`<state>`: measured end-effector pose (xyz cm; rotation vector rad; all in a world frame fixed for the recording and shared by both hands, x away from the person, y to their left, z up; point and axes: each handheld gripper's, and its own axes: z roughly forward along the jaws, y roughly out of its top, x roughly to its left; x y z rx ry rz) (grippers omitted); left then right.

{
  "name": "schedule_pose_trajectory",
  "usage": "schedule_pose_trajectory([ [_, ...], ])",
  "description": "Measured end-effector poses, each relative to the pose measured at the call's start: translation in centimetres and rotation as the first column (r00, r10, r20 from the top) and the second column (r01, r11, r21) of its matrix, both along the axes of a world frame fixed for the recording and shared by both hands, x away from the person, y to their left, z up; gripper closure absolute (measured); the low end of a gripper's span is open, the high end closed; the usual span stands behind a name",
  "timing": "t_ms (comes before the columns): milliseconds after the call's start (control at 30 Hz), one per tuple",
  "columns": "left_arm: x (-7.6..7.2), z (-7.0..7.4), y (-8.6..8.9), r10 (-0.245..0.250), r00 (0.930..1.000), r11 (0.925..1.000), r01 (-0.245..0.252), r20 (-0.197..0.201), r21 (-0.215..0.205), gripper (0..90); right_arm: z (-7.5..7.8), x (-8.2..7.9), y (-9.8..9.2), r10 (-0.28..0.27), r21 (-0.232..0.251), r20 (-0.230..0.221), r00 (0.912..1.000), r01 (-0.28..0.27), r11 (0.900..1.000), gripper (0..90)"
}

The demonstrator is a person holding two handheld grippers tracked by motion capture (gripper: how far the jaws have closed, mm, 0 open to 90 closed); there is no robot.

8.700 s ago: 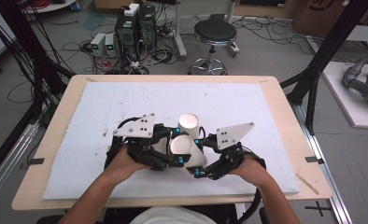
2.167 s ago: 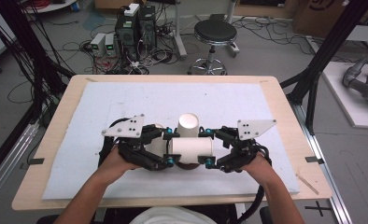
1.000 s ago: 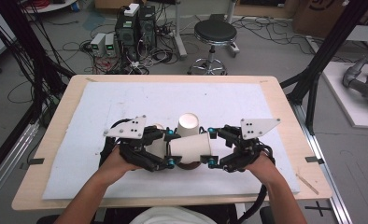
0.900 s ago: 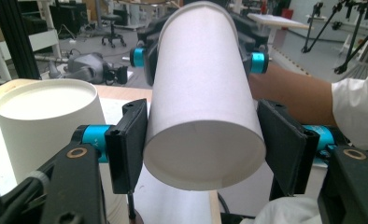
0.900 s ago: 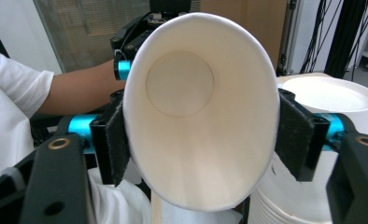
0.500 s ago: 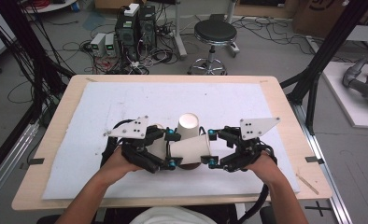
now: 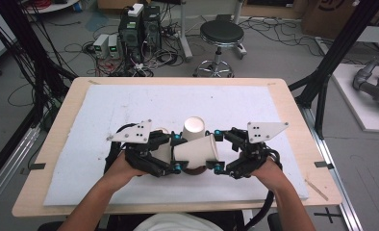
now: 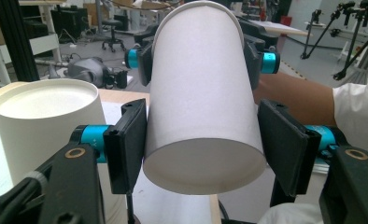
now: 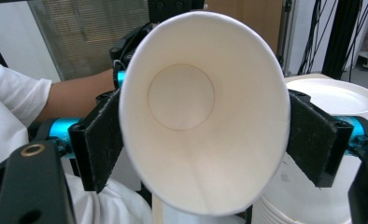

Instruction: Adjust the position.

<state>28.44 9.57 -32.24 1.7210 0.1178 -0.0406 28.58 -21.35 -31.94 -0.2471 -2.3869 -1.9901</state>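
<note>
STEP: paper cup (image 7: 197, 150) held sideways above the surface between both claws | LEFT claw (image 8: 201, 154): pads closed on its base end | RIGHT claw (image 9: 205, 140): pads closed on its rim end; stack of cups (image 7: 193, 129) just behind | NEXT: likely 1 claw lets go; the other keeps its grip

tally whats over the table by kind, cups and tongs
cups: 2 (held cup, on its side between both tongs; upside-down cup behind it, maybe topping a stack)
tongs: 2 (left tongs, right tongs)
total: 4
</note>
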Motion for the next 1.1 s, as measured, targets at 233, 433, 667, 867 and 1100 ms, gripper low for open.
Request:
schedule_pose_trajectory([
  [233,-0.13,-0.21,-0.41,0.001,1.0000,0.9998,-0.001,-0.005,0.019,35.3,0.32,0.07,-0.18,0.011,-0.008,0.027,0.9996,-0.011,1.000,30.4],
  [433,-0.10,-0.11,-0.32,0.022,0.9998,0.9997,-0.022,-0.002,0.011,29.0,0.64,-0.10,-0.27,0.011,-0.033,0.032,0.9994,-0.010,0.999,31.1],
  [667,-0.16,-0.28,-0.59,0.015,0.9999,0.9993,-0.015,-0.002,0.035,32.8,0.56,-0.07,0.03,0.012,-0.058,0.034,0.9993,-0.010,0.998,31.2],
  [867,-0.18,-0.34,-0.64,0.000,1.0000,0.9987,0.000,-0.009,0.051,36.0,0.49,-0.23,0.23,0.008,-0.054,0.035,0.9993,-0.006,0.999,30.2],
  [1100,-0.02,-0.02,-0.09,-0.004,0.9998,1.0000,0.004,-0.018,0.006,35.6,0.29,-0.38,0.50,0.007,-0.007,0.032,0.9995,-0.006,1.000,18.8],
])
